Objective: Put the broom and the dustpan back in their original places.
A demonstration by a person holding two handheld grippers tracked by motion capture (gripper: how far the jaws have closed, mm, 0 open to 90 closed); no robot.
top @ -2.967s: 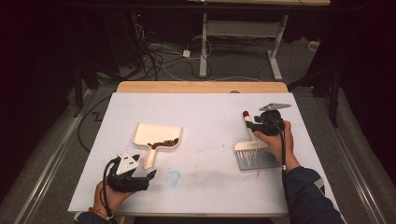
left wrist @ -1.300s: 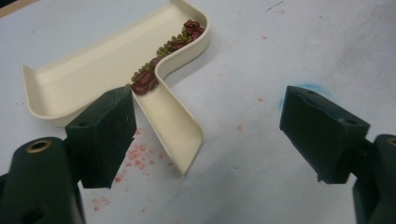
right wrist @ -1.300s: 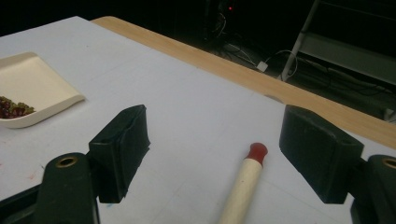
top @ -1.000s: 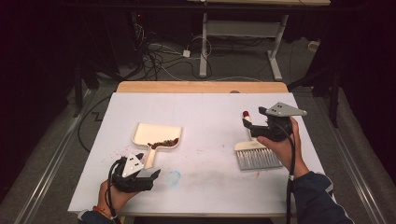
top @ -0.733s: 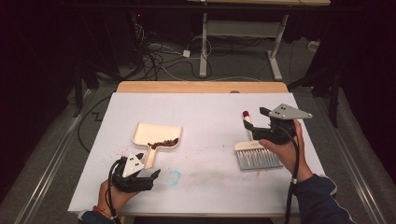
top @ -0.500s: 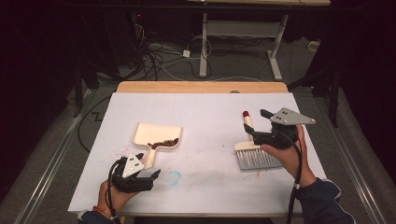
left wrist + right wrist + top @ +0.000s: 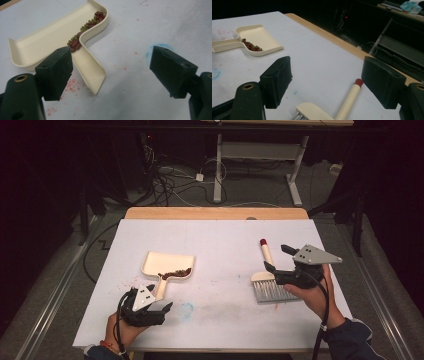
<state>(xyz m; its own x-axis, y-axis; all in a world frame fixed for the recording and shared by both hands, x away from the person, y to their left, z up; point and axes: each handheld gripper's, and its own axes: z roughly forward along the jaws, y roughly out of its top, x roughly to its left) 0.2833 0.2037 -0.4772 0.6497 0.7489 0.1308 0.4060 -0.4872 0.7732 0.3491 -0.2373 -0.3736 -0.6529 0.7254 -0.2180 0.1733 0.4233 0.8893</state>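
Note:
A cream dustpan (image 7: 167, 264) lies on the white table with a small heap of red and green beans (image 7: 175, 272) at its throat. Its handle (image 7: 90, 67) points toward my left gripper (image 7: 159, 304), which stands open. The handle end lies between the jaws close to one pad (image 7: 56, 71), and I see no squeeze on it. At the right, a cream brush (image 7: 267, 281) with a red-tipped handle (image 7: 350, 98) lies flat. My right gripper (image 7: 276, 258) hovers open just right of the brush, with nothing between its pads (image 7: 384, 83).
A wooden strip (image 7: 215, 213) edges the far side of the white table cover (image 7: 220, 245). A blue smudge (image 7: 186, 309) and red specks (image 7: 71, 86) mark the cover near the left hand. Cables and a desk frame (image 7: 295, 180) lie on the floor beyond.
My right gripper has drifted to the right and slightly up, away from the brush handle. The brush stays flat on the table. The left gripper and dustpan have not moved.

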